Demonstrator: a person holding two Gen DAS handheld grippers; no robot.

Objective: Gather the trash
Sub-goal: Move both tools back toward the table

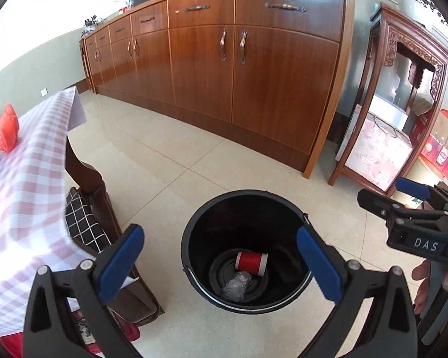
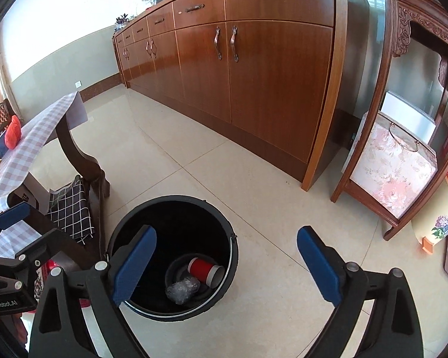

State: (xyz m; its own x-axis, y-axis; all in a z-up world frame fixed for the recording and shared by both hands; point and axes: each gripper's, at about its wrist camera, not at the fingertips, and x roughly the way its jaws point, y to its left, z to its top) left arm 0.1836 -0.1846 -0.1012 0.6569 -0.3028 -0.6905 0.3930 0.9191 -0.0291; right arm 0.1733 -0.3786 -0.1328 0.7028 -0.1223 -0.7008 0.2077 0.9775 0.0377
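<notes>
I have both grippers hanging over the black bucket (image 1: pixel 194 240) that stands on the pale tiled floor (image 1: pixel 176 161). My left gripper (image 1: pixel 221 264) is spread wide, its blue pads (image 1: pixel 121 264) well apart with nothing between them; through the gap I look straight down into the bucket. My right gripper (image 2: pixel 227 265) is spread just as wide and also carries nothing, its left pad (image 2: pixel 134 264) hanging over the bucket's near rim and the other over bare tile.

The trash lies at the bottom of the bucket: a red paper cup (image 1: pixel 251 262) on its side with its white rim showing, and just beside it a crumpled piece of clear plastic wrap (image 1: pixel 236 286). From the right wrist view the cup (image 2: pixel 205 270) shows its open mouth toward the bucket wall, and the plastic wrap (image 2: pixel 182 290) sits nearer to me, close to the cup.

In the left wrist view the right gripper (image 1: pixel 382 200) shows at the right edge, with a hand (image 1: pixel 433 280) below it. To the left stands the counter (image 1: pixel 24 179) under a pink checked cloth, with a red plastic bag (image 1: pixel 6 134) lying on it. A chair with a black checked cushion (image 1: pixel 83 220) sits tucked beneath its edge. A long wooden sideboard (image 1: pixel 254 74) runs along the far wall, and a carved wooden stand (image 1: pixel 403 104) is at its right end.
</notes>
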